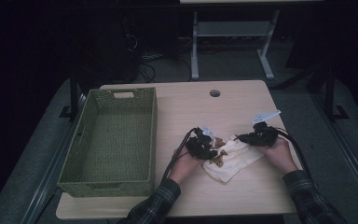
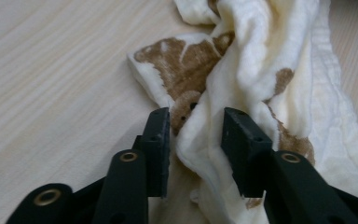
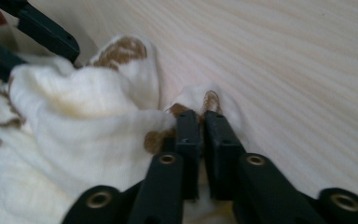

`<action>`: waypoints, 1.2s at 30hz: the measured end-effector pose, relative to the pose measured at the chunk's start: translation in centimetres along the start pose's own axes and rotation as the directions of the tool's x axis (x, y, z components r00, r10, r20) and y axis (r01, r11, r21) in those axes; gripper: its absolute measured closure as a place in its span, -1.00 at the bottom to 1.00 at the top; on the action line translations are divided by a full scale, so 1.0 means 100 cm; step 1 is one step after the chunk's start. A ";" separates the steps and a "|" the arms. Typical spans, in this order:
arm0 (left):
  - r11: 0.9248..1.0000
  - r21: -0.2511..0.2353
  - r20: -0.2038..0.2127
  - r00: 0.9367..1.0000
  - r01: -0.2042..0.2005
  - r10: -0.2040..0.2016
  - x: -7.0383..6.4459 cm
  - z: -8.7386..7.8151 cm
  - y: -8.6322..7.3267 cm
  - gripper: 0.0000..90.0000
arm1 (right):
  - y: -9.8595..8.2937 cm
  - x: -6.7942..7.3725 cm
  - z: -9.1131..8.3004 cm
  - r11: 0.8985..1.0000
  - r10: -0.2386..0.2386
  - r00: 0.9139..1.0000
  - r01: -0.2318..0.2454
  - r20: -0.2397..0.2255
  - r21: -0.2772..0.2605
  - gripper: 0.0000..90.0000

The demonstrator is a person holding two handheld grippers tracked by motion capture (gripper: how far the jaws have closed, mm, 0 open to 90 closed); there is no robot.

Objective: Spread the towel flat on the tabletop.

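Observation:
A crumpled cream cloth [image 1: 230, 158] with brown printed patches lies on the wooden table, right of centre and near the front. My left gripper [image 1: 209, 148] is at the cloth's left end. In the left gripper view it [image 2: 196, 135] stands open, its jaws on either side of a raised fold of the cloth [image 2: 261, 56]. My right gripper [image 1: 242, 138] is at the cloth's far right corner. In the right gripper view it [image 3: 201, 126] is shut on a thin edge of the cloth [image 3: 74, 121]. The left gripper's fingers [image 3: 42, 30] show at that view's top left.
An empty green woven basket [image 1: 103, 185] takes up the left half of the table [image 1: 242, 191]. A round cable hole [image 1: 215, 93] sits near the table's far edge. Bare wood lies behind the cloth. A white desk frame [image 1: 195, 51] stands on the floor beyond.

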State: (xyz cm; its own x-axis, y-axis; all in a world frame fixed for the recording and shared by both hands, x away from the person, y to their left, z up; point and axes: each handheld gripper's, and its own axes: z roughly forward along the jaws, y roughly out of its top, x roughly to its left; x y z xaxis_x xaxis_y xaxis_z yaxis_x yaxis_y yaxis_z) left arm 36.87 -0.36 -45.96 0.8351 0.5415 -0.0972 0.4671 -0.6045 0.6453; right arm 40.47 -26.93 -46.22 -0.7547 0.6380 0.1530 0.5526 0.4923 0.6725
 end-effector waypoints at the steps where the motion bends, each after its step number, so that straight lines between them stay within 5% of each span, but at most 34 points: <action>1: 1.000 0.002 -0.003 1.000 -0.002 0.002 -0.001 0.000 0.000 0.53 | -0.001 0.001 -0.001 1.000 -0.001 1.000 0.001 0.005 0.003 0.92; 5: 1.000 -0.005 -0.002 1.000 -0.004 0.004 0.000 -0.005 0.002 0.92 | -0.004 0.001 -0.010 1.000 -0.008 1.000 0.008 0.011 -0.021 0.95; 10: 0.996 -0.088 -0.066 0.998 0.017 -0.023 0.005 -0.024 0.004 0.95 | -0.005 0.003 -0.027 0.997 -0.019 0.999 0.022 0.046 -0.069 0.96; 16: 0.982 -0.181 -0.157 0.985 0.046 -0.075 0.013 -0.047 0.003 0.95 | -0.014 0.002 -0.055 0.992 -0.013 0.994 0.027 0.112 -0.121 0.97; 21: 0.975 -0.217 -0.168 0.982 0.050 -0.087 0.011 -0.060 0.001 0.96 | -0.023 0.006 -0.076 0.986 -0.005 0.992 0.026 0.125 -0.164 0.97; 27: 0.980 -0.194 -0.132 0.990 0.033 -0.060 -0.008 -0.067 -0.004 0.95 | -0.036 0.019 -0.079 0.989 -0.011 0.996 0.024 0.093 -0.143 0.97; 36: 0.996 -0.069 -0.066 0.996 0.051 -0.056 -0.025 -0.058 -0.023 0.95 | -0.059 0.037 -0.071 0.997 -0.016 0.999 0.019 0.043 -0.070 0.97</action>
State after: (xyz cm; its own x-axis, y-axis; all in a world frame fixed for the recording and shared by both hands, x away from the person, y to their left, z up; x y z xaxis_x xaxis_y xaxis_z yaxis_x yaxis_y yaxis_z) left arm 32.02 3.07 -42.86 0.7867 0.6118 -0.0831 0.4881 -0.5339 0.6904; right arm 31.96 -31.70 -44.45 -0.7476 0.6549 0.1108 0.5120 0.4620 0.7242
